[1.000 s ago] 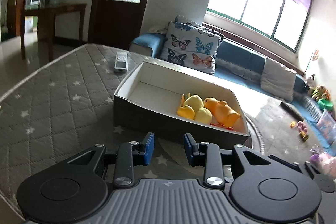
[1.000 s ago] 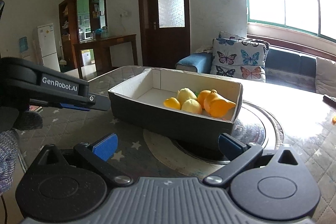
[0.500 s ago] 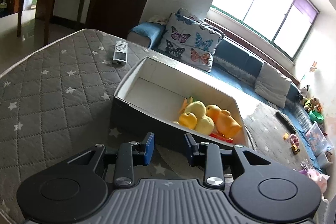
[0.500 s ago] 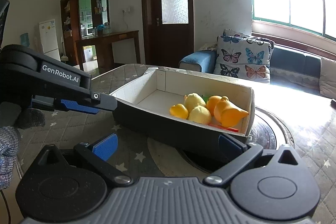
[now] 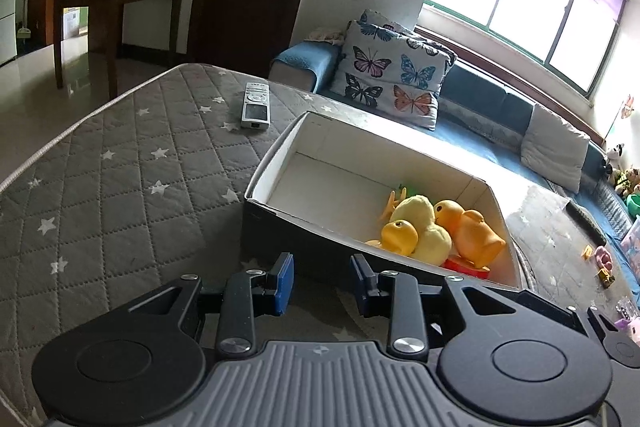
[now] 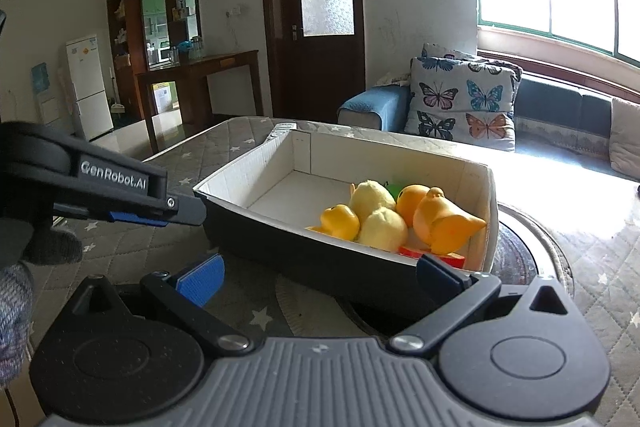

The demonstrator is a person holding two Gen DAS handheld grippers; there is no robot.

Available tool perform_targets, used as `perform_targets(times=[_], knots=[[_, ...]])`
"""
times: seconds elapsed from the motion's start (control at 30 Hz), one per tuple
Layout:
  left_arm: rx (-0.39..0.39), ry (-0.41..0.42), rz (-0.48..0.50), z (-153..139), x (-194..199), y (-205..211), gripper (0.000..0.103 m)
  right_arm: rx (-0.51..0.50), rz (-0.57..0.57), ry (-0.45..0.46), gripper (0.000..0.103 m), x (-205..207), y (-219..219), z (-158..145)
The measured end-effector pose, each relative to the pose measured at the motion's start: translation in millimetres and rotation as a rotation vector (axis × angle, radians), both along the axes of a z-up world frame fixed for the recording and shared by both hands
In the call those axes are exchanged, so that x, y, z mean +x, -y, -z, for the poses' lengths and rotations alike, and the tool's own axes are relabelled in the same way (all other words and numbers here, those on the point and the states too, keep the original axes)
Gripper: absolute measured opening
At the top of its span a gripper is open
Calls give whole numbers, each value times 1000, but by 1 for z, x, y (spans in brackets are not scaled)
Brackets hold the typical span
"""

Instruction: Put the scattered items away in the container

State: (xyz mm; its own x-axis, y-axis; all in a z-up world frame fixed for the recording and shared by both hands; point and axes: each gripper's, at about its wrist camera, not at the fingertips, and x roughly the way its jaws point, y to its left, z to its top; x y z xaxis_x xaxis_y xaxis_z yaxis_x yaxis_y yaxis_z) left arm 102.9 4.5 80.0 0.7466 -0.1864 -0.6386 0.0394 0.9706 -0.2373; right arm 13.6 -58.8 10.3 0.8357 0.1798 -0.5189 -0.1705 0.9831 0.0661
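Left wrist view: the left gripper [image 5: 321,279] has nothing between its blue pads [image 5: 285,281]; the jaws have just been narrowing and now stand a little apart, released. The box [image 5: 304,247] lies just ahead of the fingertips, its dark near wall almost at them, on the quilted table [image 5: 120,187]. The toys [image 5: 432,227] — yellow and orange ducks — are heaped in its right end. A remote [image 5: 256,105] lies well beyond on the quilt, left of the box's far corner. The risk here, as I judge it: a push forward would drive the fingertips into the near wall and shove the light box across the quilt, or tip it and spill the heap.

Right wrist view: the right gripper [image 6: 320,273] is spread wide and empty, one pad to each side of the near wall's lower edge, not touching it. The box [image 6: 312,255] sits just ahead, toys [image 6: 384,217] piled at its right end close behind the wall. The left gripper [image 6: 132,197] comes in from the left, its tip beside the box's left corner. Both tools crowd the same wall — they could collide, or pinch the cardboard and crumple it. Whether anything remains to collect on this side I cannot tell.
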Motion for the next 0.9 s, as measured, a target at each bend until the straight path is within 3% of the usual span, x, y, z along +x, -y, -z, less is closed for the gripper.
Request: perform_targets(times=[0.9], knots=[[60, -19, 5, 10, 12, 16, 34, 7, 74, -84, 103, 23, 6, 7]])
